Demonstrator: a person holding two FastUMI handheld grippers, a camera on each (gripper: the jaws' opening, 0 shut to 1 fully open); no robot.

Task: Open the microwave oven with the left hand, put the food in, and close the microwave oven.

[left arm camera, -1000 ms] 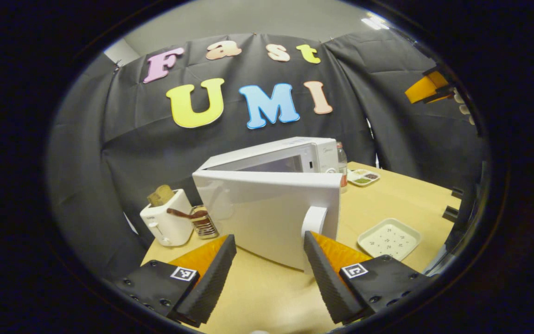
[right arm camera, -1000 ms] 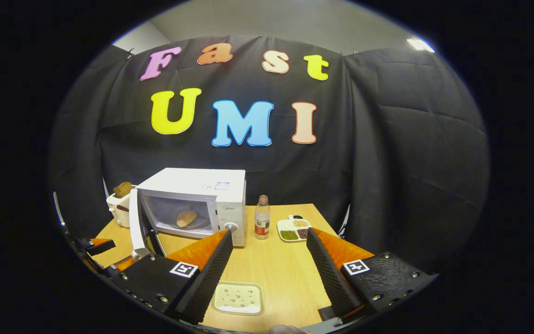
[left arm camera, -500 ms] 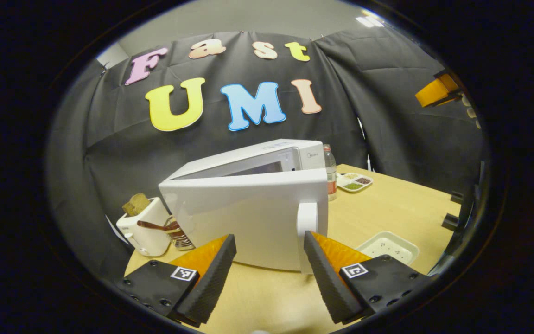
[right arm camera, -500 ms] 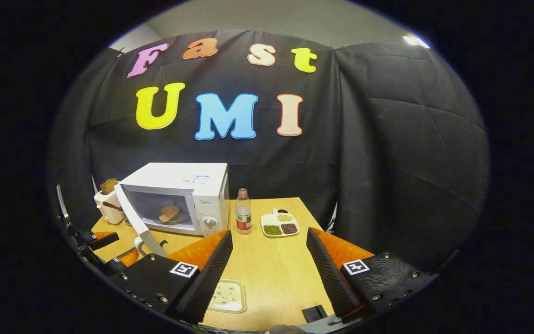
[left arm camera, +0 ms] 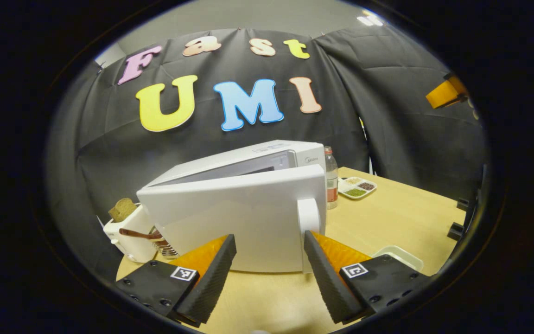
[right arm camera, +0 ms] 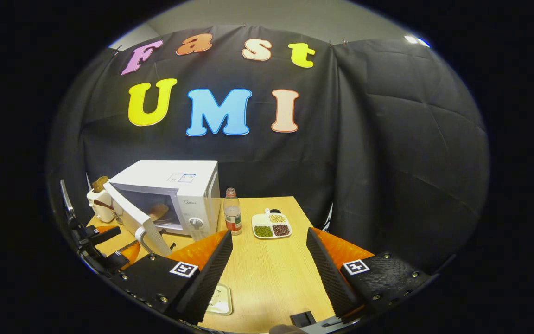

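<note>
Open tongs (left arm camera: pixel 267 269) just before half-open microwave door (left arm camera: pixel 234 218), handle (left arm camera: pixel 308 215) near.

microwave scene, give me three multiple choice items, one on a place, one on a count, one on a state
1. Where is the bottle?
A. between microwave and sectioned dish
B. on top of the microwave
C. inside the toaster

2. How many sections of the dish hold food?
A. one
B. three
C. six

3. How is the microwave door?
A. fully shut
B. partly open
C. taken off

Answers:
1 A, it stands on the table just right of the microwave, left of the dish.
2 B, yellow, green and dark fillings show.
3 B, the door stands angled off the front, with bread showing inside.
</note>
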